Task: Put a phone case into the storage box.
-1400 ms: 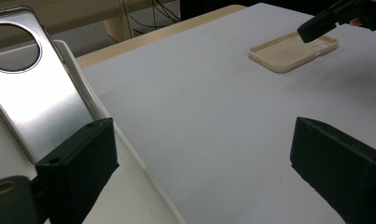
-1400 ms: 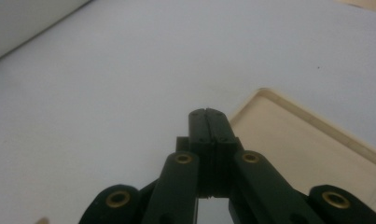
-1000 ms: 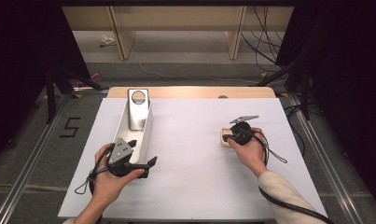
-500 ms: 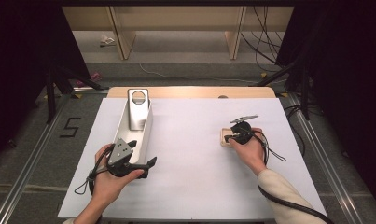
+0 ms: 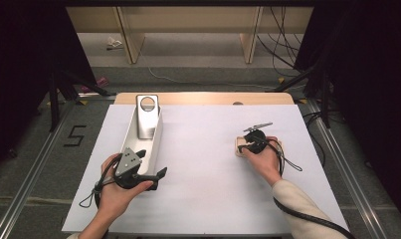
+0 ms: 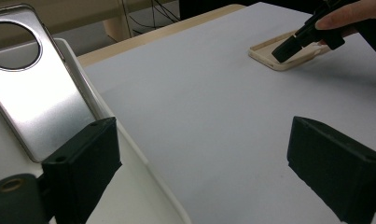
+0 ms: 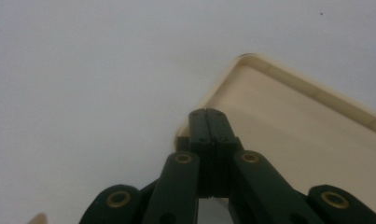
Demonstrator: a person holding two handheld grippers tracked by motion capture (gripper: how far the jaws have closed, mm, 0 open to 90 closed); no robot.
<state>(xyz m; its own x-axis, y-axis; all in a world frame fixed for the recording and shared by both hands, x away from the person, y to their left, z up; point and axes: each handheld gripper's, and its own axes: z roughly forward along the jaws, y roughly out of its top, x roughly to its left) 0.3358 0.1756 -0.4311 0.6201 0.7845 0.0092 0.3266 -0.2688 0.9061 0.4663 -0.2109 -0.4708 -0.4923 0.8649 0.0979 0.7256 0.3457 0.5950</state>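
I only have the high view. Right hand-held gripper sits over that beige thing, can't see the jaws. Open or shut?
Observer: Shut. In the right gripper view the right hand-held gripper has its jaws pressed together at the rim of the beige case.
Operator: Gripping the rim?
Observer: Can't tell; the tips hide the contact.
Operator: Left one?
Observer: The left hand-held gripper is wide open, with one jaw over the white tray by the silver plate.

tray (image 5: pixel 157 144) left, case (image 5: pixel 239 151) right, on table (image 5: pixel 203 164)
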